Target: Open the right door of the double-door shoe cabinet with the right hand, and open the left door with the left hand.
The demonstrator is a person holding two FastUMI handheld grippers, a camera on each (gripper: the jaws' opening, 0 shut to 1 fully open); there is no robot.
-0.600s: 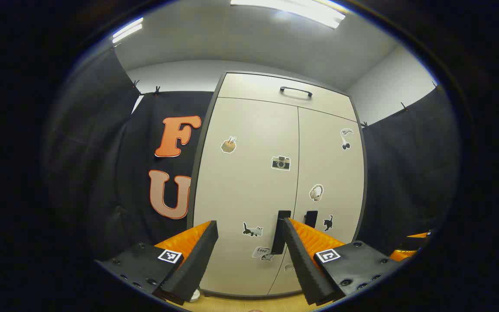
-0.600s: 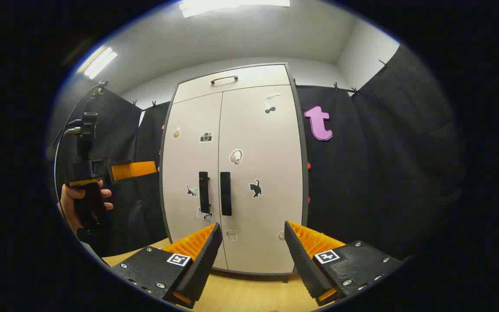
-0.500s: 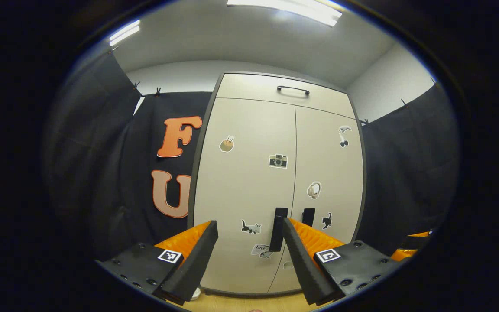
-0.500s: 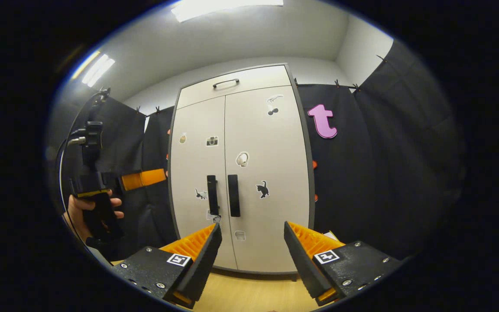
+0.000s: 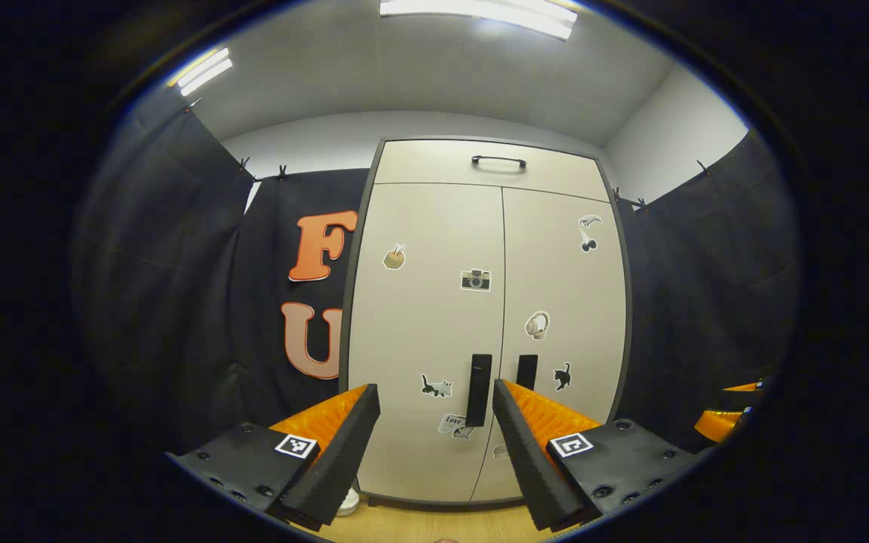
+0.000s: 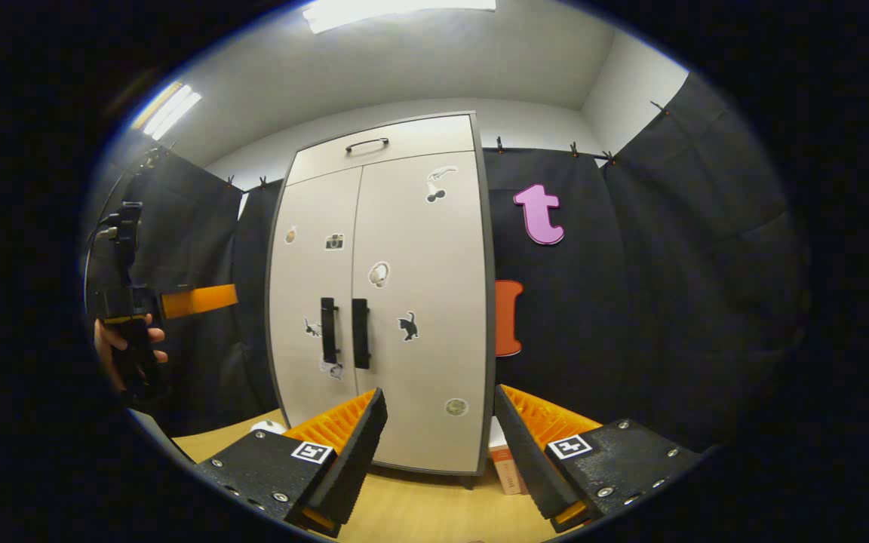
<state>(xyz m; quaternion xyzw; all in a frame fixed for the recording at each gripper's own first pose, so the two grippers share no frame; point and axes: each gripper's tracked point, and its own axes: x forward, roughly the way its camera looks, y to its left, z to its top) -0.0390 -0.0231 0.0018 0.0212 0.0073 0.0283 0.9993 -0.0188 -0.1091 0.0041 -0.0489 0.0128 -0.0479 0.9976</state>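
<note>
The pale double-door shoe cabinet [image 5: 419, 302] stands ahead with both doors shut and several stickers on them. Two black vertical handles sit side by side at the centre seam: the left door's handle [image 5: 478, 390] and the right door's handle [image 5: 526, 371]. My left gripper [image 5: 434, 452] is open, well short of the doors, with the left handle showing between its fingers. In the right gripper view the cabinet [image 6: 419, 302] lies left of centre, with its left handle [image 6: 328, 329] and right handle [image 6: 360, 333]. My right gripper [image 6: 438, 452] is open and holds nothing. A hand [image 6: 114, 343] holds the left gripper [image 6: 223, 297] at the far left.
A top flap with a black handle [image 5: 498, 161] sits above the doors. Black cloth walls flank the cabinet. On the wooden floor [image 6: 419, 513], a small box [image 6: 506, 471] leans by the cabinet's right foot and a white object [image 5: 348, 499] lies by its left foot.
The right gripper has swung to the right, so the cabinet slid left in its view. The left gripper has turned slightly, squaring up the cabinet. Both doors stay shut.
</note>
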